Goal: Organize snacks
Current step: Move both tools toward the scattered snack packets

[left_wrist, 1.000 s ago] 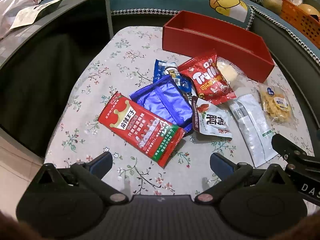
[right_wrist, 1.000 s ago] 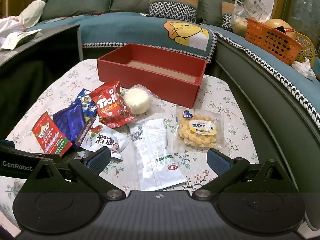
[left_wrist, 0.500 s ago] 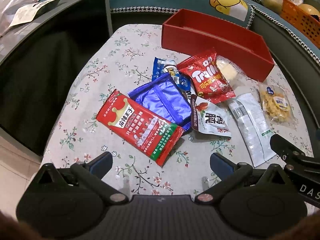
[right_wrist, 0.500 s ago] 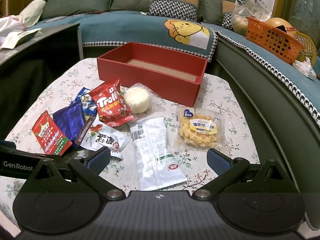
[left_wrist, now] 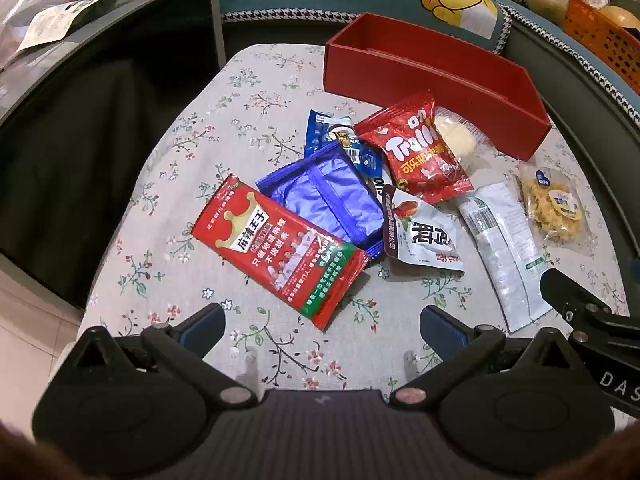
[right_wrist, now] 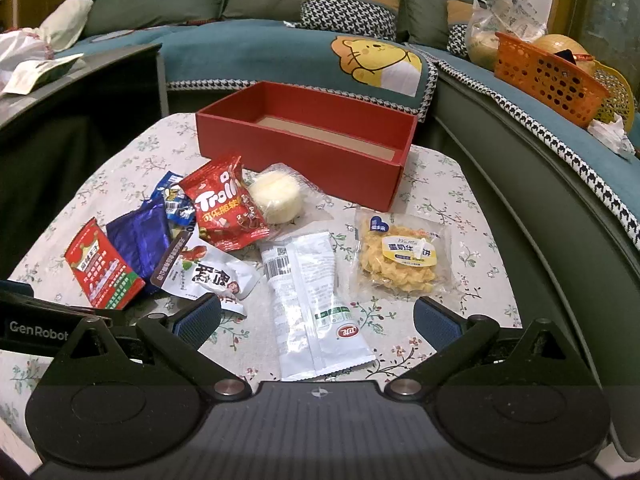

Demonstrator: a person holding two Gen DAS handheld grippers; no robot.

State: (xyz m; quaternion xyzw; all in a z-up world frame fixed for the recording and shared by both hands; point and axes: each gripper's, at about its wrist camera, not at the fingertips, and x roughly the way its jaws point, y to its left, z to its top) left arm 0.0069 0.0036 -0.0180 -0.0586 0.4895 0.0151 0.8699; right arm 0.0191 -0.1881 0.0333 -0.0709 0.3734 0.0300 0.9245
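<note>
Far left, the red-and-green packet [left_wrist: 280, 246] lies flat on the floral tablecloth [left_wrist: 192, 148], and the left gripper [left_wrist: 322, 326] has crept a touch closer to it over the past second, fingers spread wide and empty. Next along, the blue foil pouch [left_wrist: 324, 196] tucks under that packet's edge, then the red Trolli bag [right_wrist: 226, 204] props against the round cake in clear wrap [right_wrist: 276, 196]. Centre, the long white sachet [right_wrist: 314, 300] lies right ahead of the right gripper [right_wrist: 316, 320], also agape, holding nothing, barely moved. Right, the yellow pastry pack [right_wrist: 400, 260]. Behind, the red box [right_wrist: 304, 152] sits empty: nothing sorted yet, first pick looks imminent.
</note>
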